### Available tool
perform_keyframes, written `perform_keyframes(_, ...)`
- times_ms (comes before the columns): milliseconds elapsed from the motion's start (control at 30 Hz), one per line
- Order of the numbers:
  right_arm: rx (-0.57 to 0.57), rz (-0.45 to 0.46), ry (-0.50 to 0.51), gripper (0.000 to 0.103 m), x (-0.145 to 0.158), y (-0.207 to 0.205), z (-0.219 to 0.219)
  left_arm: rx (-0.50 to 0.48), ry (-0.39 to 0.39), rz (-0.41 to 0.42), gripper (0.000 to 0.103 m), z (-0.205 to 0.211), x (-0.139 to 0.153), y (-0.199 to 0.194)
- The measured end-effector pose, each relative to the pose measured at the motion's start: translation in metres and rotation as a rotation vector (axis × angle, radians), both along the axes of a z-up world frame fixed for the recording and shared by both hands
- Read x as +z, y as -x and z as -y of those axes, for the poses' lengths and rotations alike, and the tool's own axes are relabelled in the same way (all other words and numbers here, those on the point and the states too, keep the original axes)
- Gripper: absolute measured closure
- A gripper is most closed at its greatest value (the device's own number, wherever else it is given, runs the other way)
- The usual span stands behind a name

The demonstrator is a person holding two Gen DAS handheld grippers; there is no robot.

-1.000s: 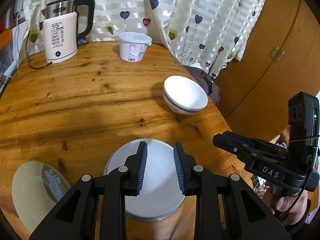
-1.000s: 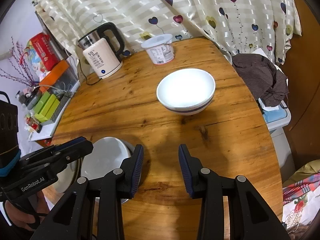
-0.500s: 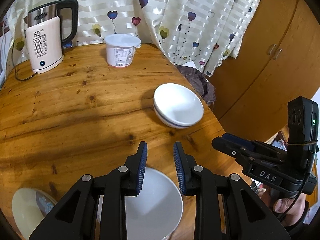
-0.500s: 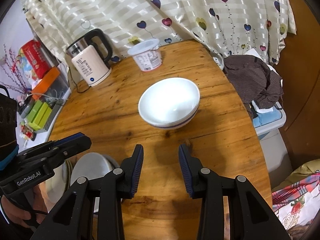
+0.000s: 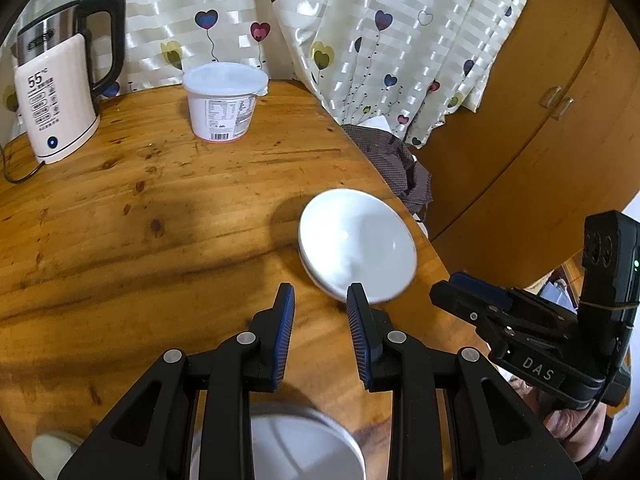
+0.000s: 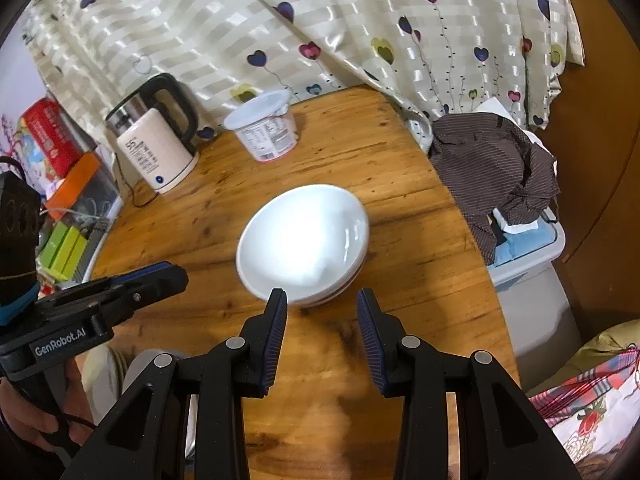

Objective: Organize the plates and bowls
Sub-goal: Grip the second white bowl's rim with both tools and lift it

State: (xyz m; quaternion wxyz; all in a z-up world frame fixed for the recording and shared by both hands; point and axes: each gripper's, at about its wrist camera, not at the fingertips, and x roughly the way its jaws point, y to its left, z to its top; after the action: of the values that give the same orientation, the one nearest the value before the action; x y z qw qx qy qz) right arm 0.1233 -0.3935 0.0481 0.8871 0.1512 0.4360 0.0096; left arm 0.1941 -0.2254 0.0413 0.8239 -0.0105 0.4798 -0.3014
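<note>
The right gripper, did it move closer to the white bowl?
Yes. The right gripper has moved forward across the table: the white bowl, earlier well ahead, now sits right at its open jaws.

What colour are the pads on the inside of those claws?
Dark blue, ribbed pads on black claws; clearest in the right wrist view.

Wooden table (image 5: 168, 216) holds bowl (image 5: 356, 248), kettle (image 5: 56, 92), tub (image 5: 224, 100).

Black tongs (image 5: 320, 300) (blue ribbed pads (image 5: 285, 340)), silver screws.
</note>
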Motion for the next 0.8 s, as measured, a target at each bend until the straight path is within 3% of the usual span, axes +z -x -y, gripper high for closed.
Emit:
perform_keyframes(600,-0.018,-0.049,-0.004,0.067,-0.027,-0.043,0.024,-0.035,-0.063,-0.088,0.075,0.034,-0.037,-0.042)
perform_keyframes(800,-0.009,-0.063,-0.015,0.078,-0.036,-0.052,0.025,-0.039,-0.057,-0.112,0.075,0.037,-0.044,-0.049)
